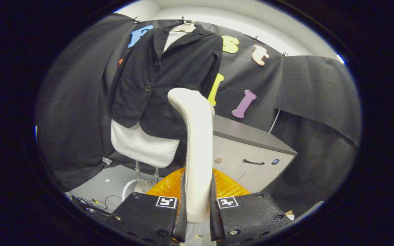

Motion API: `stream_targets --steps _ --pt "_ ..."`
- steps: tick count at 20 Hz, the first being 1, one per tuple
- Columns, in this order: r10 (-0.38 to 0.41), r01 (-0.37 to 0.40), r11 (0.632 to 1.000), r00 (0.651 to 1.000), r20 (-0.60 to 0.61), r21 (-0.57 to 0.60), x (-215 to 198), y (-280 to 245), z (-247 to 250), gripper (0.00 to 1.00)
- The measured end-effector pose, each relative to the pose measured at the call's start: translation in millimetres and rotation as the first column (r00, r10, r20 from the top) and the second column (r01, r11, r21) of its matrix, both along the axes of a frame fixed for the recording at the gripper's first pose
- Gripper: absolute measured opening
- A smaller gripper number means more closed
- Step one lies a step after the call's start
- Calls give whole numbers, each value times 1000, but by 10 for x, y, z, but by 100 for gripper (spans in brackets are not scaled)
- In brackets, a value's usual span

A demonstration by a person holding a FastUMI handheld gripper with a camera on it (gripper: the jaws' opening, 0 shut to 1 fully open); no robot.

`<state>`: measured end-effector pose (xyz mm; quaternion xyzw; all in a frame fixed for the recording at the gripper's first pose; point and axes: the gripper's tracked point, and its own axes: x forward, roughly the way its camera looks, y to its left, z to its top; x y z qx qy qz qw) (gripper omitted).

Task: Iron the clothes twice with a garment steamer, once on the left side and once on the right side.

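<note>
**Steamer clamped, jacket ahead at 11 o'clock**

Gripper (197, 210): jaws narrow, one pressed on each side of the cream-white plastic garment steamer handle (197, 150). The handle rises upright from between the fingers (149, 213) and curves over at its top toward 11 o'clock. The steamer head face points away from the camera, can't make it out. The lower end of the handle is cut off below the jaws.

Orange translucent ribbed steamer base (169, 186) sits just behind the fingers, mostly covered by them and the handle; only the two flanks show.

Black buttoned suit jacket (162, 78) hangs beyond the handle at 11 o'clock, over a white shirt (173, 37) on a pale hanger (187, 25). A white padded panel (142, 145) shows below the jacket hem, on thin metal posts with a round white foot at 7 o'clock; the handle hides the jacket's lower right part. Whether the steamer touches the cloth: cannot tell.

Pale cabinet with grey top and dark drawer handle (251, 153) stands at 3 o'clock, well behind the steamer. Cables (94, 201) lie on the grey floor (108, 186) at 8 o'clock, partly cut off.
</note>
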<state>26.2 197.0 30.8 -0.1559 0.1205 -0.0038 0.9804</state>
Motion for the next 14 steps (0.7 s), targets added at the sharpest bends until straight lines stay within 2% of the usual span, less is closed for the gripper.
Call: stream_targets --steps 4,14 --pt "-26 27 999 1000 -13 21 -156 -449 -7 30" --pt "-27 37 995 994 -106 93 -566 -1405 -287 30"
